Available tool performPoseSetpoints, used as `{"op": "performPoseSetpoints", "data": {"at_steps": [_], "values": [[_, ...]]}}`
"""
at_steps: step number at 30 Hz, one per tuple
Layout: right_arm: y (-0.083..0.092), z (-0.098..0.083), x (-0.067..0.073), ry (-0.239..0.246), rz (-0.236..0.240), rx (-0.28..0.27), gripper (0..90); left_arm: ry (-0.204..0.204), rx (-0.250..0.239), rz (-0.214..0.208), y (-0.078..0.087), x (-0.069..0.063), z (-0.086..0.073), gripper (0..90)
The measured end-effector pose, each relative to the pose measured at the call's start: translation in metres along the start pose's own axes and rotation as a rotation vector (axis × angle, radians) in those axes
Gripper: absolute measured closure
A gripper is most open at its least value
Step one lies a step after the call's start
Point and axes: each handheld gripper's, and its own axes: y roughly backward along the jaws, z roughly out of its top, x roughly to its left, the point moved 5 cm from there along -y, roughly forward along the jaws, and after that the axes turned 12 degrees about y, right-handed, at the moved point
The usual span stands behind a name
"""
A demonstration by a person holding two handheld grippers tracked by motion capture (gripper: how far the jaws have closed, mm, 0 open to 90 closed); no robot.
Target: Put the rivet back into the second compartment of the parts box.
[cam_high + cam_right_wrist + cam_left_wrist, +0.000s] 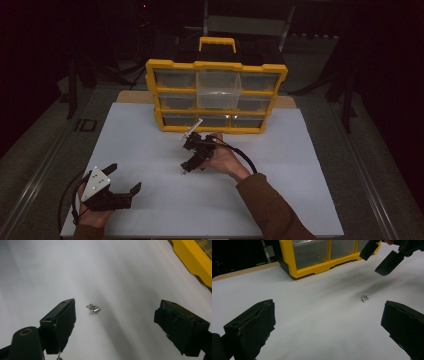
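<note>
Right gripper view: spread fingers [115,327] flank small screws [93,309] amid bare tabletop [50,270].

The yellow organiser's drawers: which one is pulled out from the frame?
The top-row middle drawer of the yellow organiser. Its clear front stands forward and hangs lower than the rest, which sit flush in the frame.

L gripper [123,181] sits low near the white mat's [150,150] front-left edge, 2 jaws spread wide. R gripper [189,161] at mat centre, tilted down, jaws apart.
</note>
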Motion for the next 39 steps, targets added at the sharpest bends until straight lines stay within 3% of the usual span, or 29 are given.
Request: {"op": "performPoseSetpoints", "data": {"at_steps": [26,39], "values": [[-0.045,-0.008,0.0,-0.034,-0.021,0.055,15.2,0.0,0.001,0.0,0.0,0.0,0.0,0.0],[-0.053,-0.013,-0.003,-0.053,-0.013,0.075,15.3,0.0,0.0,0.001,0.0,0.0,0.0,0.0]]}}
